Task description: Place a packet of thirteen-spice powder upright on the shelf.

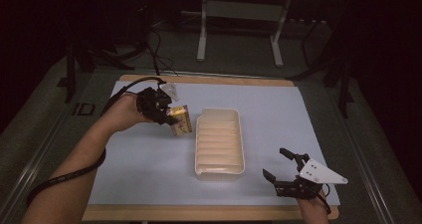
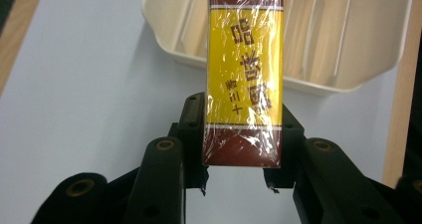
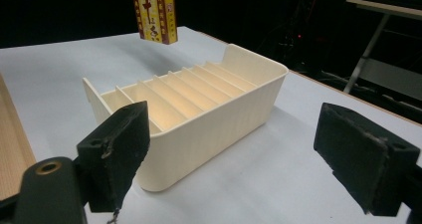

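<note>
Two grippers work for us over a pale blue mat (image 1: 149, 159). Our left gripper (image 1: 166, 113) clenches a yellow and maroon box (image 2: 245, 74), wrapped in clear film, and holds it in the air just left of a cream tray (image 1: 220, 170) with ribbed dividers. Our right gripper (image 1: 281, 167) rests near the tray's near right corner, jaws spread wide around nothing.

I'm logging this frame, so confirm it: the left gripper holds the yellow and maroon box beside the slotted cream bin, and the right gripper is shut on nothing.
One detail is wrong. The right gripper is open, its jaws spread wide apart in the right gripper view. The left gripper does hold the yellow and maroon box beside the slotted cream bin.
</note>
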`<state>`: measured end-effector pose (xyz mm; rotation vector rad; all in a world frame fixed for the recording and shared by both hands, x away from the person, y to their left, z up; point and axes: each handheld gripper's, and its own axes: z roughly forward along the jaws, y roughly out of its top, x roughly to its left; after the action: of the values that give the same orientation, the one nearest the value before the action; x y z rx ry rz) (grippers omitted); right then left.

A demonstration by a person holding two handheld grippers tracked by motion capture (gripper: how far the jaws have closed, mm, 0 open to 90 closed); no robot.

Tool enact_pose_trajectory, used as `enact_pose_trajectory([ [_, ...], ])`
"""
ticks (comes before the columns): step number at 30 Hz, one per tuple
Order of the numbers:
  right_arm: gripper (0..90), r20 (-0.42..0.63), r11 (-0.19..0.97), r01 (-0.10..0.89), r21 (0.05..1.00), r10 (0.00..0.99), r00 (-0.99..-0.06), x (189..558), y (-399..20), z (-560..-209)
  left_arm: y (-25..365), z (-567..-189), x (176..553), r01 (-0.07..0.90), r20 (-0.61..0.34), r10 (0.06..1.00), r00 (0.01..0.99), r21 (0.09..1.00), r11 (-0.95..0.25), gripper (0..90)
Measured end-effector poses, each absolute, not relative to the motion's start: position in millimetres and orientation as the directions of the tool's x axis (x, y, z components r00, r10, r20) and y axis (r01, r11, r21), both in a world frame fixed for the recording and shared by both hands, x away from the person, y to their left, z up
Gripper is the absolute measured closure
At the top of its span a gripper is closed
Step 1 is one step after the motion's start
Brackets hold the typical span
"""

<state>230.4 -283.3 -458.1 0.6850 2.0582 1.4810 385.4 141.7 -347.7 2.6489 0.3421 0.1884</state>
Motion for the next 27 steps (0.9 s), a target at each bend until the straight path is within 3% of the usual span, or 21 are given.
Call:
enact_pose_trajectory([
  [27, 14.5, -0.112, 0.284, 0.106, 0.953, 0.655, -0.747, 231, -283, -459, 95, -322, 404, 0.064, 0.155, 0.18, 0.971, 0.56, -0.826, 67.5],
])
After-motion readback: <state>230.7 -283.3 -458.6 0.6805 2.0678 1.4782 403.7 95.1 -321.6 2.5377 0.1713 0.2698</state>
